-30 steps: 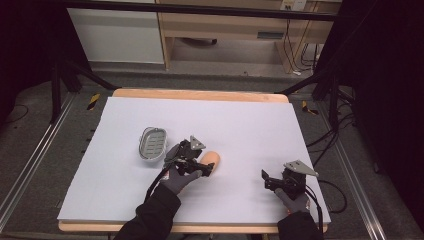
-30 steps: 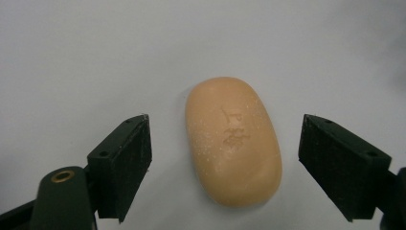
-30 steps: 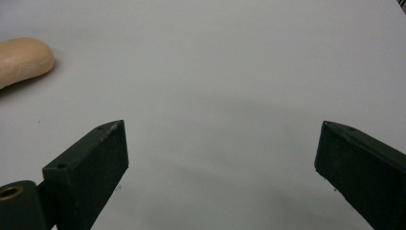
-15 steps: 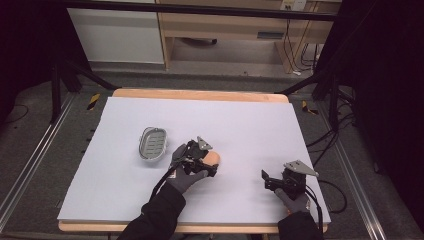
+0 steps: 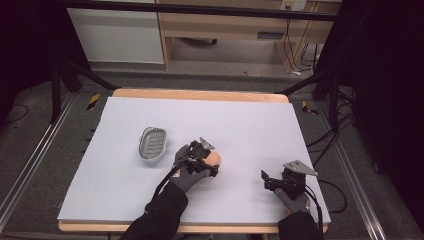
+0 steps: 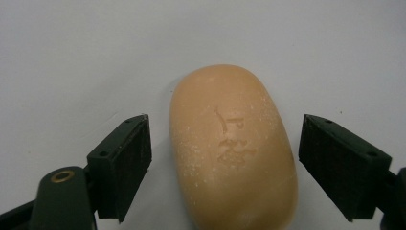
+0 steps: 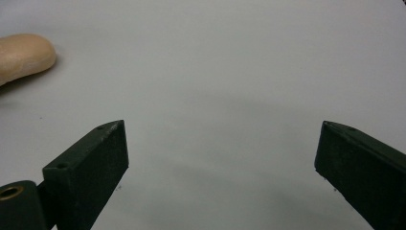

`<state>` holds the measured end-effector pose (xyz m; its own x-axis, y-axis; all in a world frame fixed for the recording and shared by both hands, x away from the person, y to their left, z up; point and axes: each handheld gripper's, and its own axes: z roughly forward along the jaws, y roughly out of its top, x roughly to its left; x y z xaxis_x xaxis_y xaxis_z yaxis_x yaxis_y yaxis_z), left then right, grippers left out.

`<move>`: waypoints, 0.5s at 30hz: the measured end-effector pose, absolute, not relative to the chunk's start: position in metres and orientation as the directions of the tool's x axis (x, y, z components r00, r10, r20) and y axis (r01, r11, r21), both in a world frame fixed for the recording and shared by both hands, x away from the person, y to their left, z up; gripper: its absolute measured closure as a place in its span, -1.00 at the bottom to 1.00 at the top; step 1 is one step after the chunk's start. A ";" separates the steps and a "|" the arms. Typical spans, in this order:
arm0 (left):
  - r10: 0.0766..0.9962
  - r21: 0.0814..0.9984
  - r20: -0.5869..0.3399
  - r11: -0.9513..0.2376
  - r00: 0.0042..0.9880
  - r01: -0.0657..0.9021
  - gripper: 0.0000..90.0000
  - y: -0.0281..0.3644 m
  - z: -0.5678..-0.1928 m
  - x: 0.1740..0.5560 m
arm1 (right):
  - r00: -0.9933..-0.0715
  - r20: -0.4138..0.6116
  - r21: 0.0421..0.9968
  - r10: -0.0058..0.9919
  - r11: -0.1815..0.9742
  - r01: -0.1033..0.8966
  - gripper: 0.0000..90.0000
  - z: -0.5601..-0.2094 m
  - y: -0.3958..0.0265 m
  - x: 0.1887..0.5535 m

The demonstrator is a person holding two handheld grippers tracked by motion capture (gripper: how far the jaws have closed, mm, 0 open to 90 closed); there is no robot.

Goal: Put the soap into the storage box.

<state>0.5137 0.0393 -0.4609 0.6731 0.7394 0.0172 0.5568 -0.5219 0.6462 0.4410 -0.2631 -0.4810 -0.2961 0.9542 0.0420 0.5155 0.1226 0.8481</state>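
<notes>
Item: soap pick-up, approach stage. High view: I have my left gripper [image 5: 209, 161] over the soap bar [image 5: 215, 158] near the middle of the worktop [image 5: 250, 125], a flat board under a pale matte sheet with a wooden rim; the ribbed grey soap dish [image 5: 152, 142], oval, shallow and empty, sits near the bar on its left, apart from it. My right gripper [image 5: 272, 181] rests idle near the right front corner, well apart from both. Left gripper view: the bar [image 6: 233, 148] is a rounded oblong, peach-tan and waxy, dusted with pale specks and stamped with a faint mark; it lies flat between my two black fingers [image 6: 125, 160], which have just been closing a little but stand released, a clear gap on either side. I judge the grasp not yet made; the next move calls for closing evenly on the long sides, firmly enough for a slick surface, then lifting toward the dish. Right gripper view: my fingers [image 7: 91, 165] stand wide and released over bare sheet, with the end of the bar [image 7: 24, 55] off at the upper left.
</notes>
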 end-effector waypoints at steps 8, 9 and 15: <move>0.741 0.632 0.012 -0.527 0.672 0.569 -0.55 0.038 -0.465 0.517 | -0.298 0.033 0.847 0.954 0.131 0.515 -0.90 -0.482 -0.263 0.442; 0.741 0.631 0.009 -0.525 0.672 0.571 -0.54 0.037 -0.466 0.517 | -0.298 0.035 0.847 0.954 0.130 0.515 -0.90 -0.482 -0.263 0.442; 0.744 0.627 0.005 -0.523 0.669 0.577 -0.51 0.037 -0.467 0.518 | -0.297 0.038 0.844 0.954 0.128 0.520 -0.90 -0.482 -0.263 0.442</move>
